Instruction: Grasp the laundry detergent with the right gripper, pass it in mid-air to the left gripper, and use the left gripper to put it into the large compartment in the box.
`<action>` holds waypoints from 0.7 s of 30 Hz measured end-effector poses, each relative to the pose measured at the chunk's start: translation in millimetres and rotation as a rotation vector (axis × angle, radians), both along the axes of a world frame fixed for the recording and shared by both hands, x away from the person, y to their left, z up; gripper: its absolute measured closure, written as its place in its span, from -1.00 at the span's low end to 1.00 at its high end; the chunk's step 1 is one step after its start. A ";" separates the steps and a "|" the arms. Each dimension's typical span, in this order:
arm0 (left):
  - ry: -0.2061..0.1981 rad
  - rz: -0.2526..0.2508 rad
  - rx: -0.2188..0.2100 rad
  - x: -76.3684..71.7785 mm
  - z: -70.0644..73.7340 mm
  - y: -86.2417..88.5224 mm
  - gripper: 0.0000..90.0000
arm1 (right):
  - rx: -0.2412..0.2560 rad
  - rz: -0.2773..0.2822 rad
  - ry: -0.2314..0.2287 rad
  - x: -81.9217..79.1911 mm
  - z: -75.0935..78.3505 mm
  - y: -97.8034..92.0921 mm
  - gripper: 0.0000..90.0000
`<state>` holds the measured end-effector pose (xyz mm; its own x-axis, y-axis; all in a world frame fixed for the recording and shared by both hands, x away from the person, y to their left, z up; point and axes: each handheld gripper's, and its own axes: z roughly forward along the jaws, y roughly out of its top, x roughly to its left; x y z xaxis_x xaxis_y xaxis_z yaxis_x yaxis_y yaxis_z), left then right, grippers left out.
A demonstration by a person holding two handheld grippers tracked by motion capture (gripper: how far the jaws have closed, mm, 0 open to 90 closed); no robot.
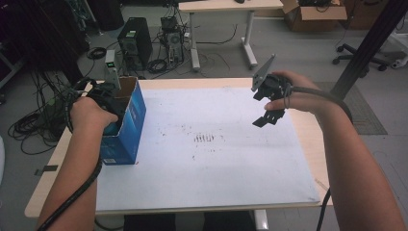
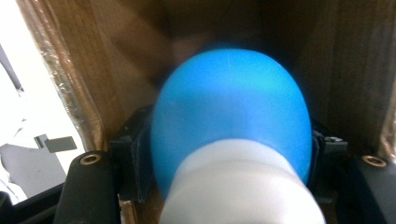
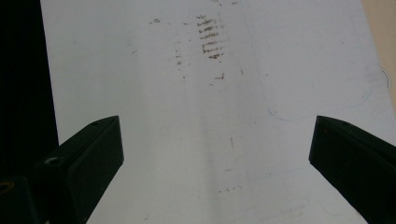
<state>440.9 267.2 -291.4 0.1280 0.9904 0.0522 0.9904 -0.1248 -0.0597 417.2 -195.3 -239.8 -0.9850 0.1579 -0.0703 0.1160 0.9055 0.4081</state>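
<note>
Box upright at counter left edge, walls close round bulb | bulb inside box, blue dome pointing deeper in, white base toward camera | left claw dipped into box, pinching bulb | right claw well right of box, raised, spread, pointing down.

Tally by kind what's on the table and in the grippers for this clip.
Blue cardboard box: 1
Blue-and-white bulb-shaped object, held in the left gripper inside the box: 1
White sheet covering the table: 1
Right gripper, open, holding nothing: 0
Total: 3
</note>
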 end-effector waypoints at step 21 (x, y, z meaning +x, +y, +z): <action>-0.028 -0.005 0.010 -6.6 21.4 -4.7 -0.37 | 0.013 0.004 -0.005 -1.4 1.0 -0.9 -0.93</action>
<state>434.3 262.4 -270.0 0.1310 0.9892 0.0653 0.9911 -0.1291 -0.0331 415.8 -196.3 -238.8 -0.9853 0.1544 -0.0733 0.1099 0.9007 0.4202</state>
